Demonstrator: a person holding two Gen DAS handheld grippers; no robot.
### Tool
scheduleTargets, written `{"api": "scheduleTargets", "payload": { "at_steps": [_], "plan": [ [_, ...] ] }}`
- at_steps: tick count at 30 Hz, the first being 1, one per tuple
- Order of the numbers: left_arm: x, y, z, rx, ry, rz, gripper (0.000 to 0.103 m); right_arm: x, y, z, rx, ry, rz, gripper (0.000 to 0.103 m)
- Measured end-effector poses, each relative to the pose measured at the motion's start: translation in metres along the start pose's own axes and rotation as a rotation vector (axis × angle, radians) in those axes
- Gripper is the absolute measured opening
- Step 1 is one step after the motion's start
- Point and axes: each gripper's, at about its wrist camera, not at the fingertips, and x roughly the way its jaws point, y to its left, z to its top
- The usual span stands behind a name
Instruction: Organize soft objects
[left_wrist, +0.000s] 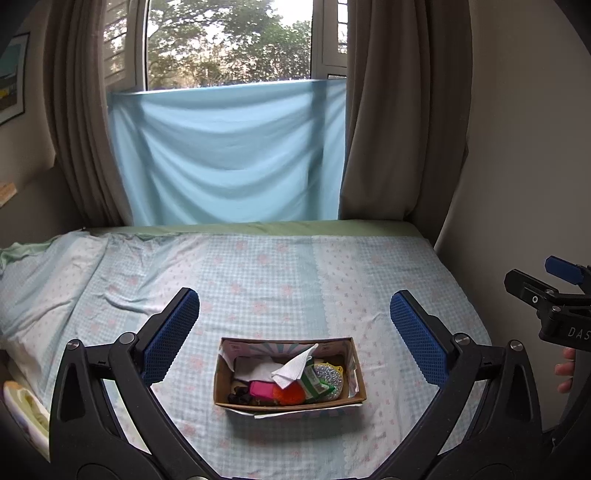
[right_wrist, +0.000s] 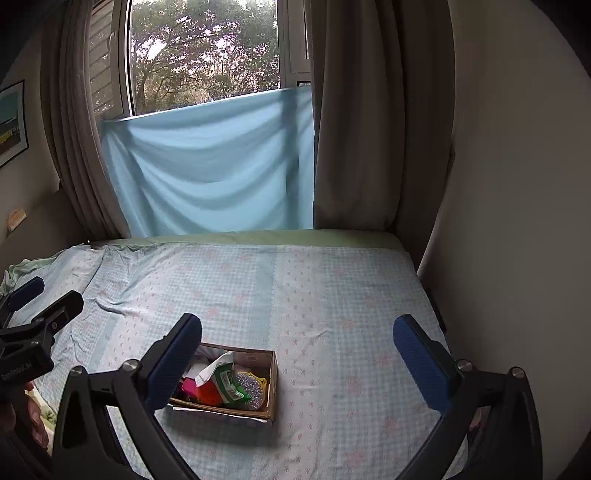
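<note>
A cardboard box sits on a bed spread with a pale blue checked sheet, low at 6 o'clock in the left wrist view, its soft contents piled inside: a white tissue standing up at the centre, a pink block and an orange scrubber along the near wall, a green packet and a glittery round pad toward 3 o'clock. The left gripper hangs above the bed with its blue-padded jaws spread wide, the box framed between them and nothing held. The right gripper is likewise spread wide and empty; in its own view the box lies toward 7 o'clock, partly behind the left-hand finger. Each tool shows at the other camera's edge. At 12 o'clock a light blue cloth hangs across the lower window, flanked by taupe curtains.
</note>
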Motion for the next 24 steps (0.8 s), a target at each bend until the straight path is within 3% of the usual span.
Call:
{"api": "scheduleTargets", "payload": {
  "at_steps": [24],
  "plan": [
    [-0.02,-0.014,-0.014,0.018,-0.048,0.036,0.103,-0.02,-0.009,-0.008,0.018,-0.04,-0.013,0.103]
  ]
}}
